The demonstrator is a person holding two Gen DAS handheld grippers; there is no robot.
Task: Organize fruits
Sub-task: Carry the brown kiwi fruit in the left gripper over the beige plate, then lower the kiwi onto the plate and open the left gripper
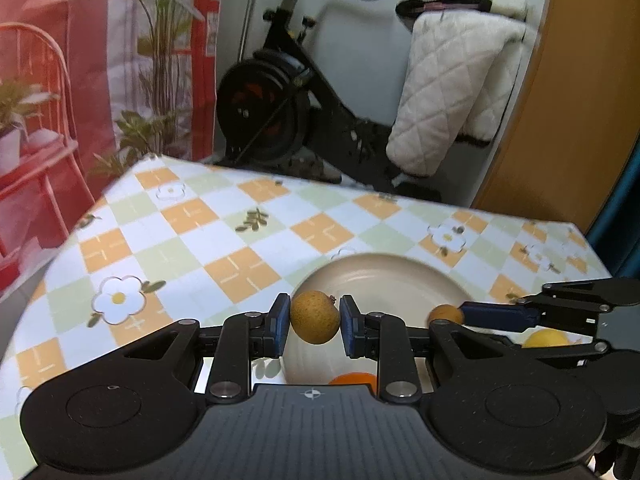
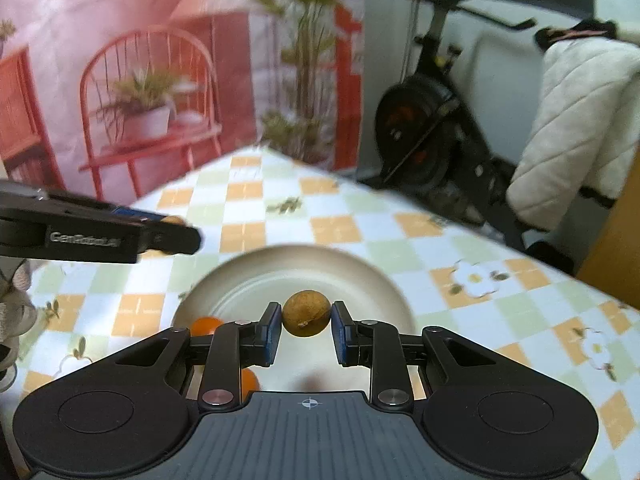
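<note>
A: Which step is this?

B: Carrying, I'd say. The left gripper (image 1: 315,320) is clenched on a brown round fruit (image 1: 315,317), and the right gripper (image 2: 306,322) grasps another brown fruit (image 2: 307,313); both hang over the cream plate (image 2: 372,280) at lower centre of frame.

A: And next?

B: Lower each fruit, then release beside the orange fruits (image 2: 206,325) at the plate's lower left.

A: Their look?

B: Small, rough, dull-skinned.
</note>
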